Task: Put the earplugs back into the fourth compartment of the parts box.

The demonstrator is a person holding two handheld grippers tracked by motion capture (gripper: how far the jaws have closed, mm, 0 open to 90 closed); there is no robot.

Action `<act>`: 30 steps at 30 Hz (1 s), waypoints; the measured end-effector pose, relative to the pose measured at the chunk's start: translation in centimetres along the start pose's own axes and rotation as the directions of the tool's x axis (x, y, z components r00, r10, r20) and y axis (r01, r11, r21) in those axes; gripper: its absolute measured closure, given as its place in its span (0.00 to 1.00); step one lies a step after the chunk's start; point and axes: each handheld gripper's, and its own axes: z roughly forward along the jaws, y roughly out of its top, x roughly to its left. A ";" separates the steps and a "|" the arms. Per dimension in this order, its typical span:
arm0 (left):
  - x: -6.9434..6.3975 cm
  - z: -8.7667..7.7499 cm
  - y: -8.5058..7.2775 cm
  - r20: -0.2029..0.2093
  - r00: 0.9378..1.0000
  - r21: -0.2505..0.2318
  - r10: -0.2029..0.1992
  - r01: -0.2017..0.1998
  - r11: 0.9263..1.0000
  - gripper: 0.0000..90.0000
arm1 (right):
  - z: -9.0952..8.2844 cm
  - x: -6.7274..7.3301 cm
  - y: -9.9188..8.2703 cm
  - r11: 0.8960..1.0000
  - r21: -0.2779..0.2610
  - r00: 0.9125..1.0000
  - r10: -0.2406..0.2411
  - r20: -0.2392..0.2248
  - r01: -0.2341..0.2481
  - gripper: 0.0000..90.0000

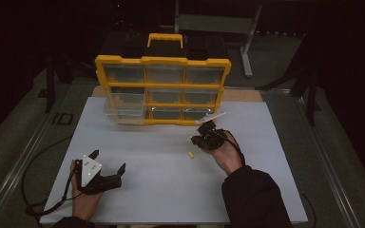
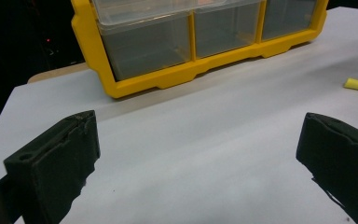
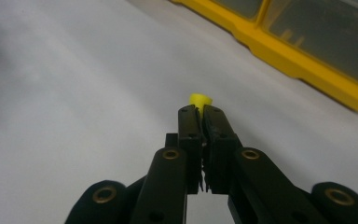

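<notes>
While the left gripper [image 1: 108, 162] rests near the front left of the white table [image 1: 138, 190] with its jaws spread wide and nothing between them, it sits well apart from the work. Farther right, one loose yellow earplug [image 1: 190, 154] lies on the table, its long axis roughly across the left gripper view, just beside the right hand. The right gripper [image 1: 197, 133] is clamped on a second yellow earplug [image 3: 200, 100], whose end pokes out past the pinched tips. From these tips the yellow drawer organizer [image 1: 163, 61] stands close ahead and slightly left in the high view, with a clear drawer [image 1: 210, 116] at its bottom right corner pulled out just beyond the gripper. That drawer is, I judge, the held plug's likely target.
</notes>
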 end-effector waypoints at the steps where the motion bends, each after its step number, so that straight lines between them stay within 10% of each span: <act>1: 0.0 0.0 0.0 0.000 1.000 0.000 0.000 0.000 1.000 0.00 | -0.1 0.0 0.2 1.000 -0.001 1.000 -0.002 0.000 0.002 0.97; 30: 0.0 0.0 0.0 0.000 1.000 0.005 0.004 -0.004 1.000 0.00 | -1.6 0.5 6.4 0.994 -0.086 0.997 -0.074 -0.034 0.071 0.97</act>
